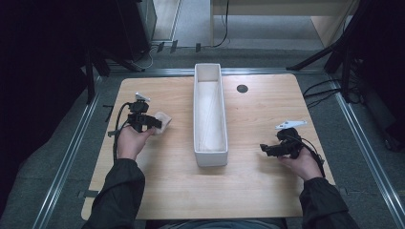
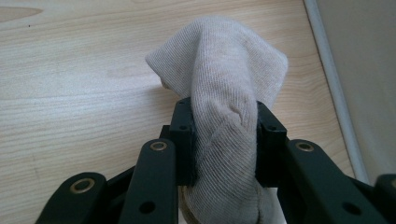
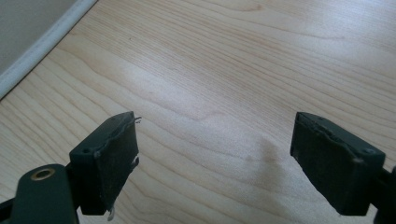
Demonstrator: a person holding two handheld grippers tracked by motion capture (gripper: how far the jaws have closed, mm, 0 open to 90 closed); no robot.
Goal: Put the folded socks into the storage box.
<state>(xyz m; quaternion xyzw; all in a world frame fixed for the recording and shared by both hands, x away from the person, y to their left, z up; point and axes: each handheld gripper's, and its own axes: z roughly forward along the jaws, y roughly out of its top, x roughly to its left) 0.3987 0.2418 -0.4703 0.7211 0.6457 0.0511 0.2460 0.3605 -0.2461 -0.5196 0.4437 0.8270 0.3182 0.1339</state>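
Note:
A beige knitted sock (image 2: 224, 93) is pinched between the two black jaws of my left gripper (image 2: 224, 140), bunched and folded over above the jaw tips. From above, the left gripper (image 1: 154, 122) is at the table's left side, with the sock (image 1: 162, 120) poking out toward the long white bin (image 1: 210, 157). My right gripper (image 3: 212, 154) stands open over bare wood, nothing between its jaws. It (image 1: 263, 149) sits at the table's right, pointing left toward the bin.
The long white bin stands lengthwise in the table's middle; its white rim (image 2: 331, 84) runs along the right of the left gripper view, and its rim (image 3: 37, 46) crosses the right gripper view's upper left. A black round grommet (image 1: 242, 88) is behind the bin.

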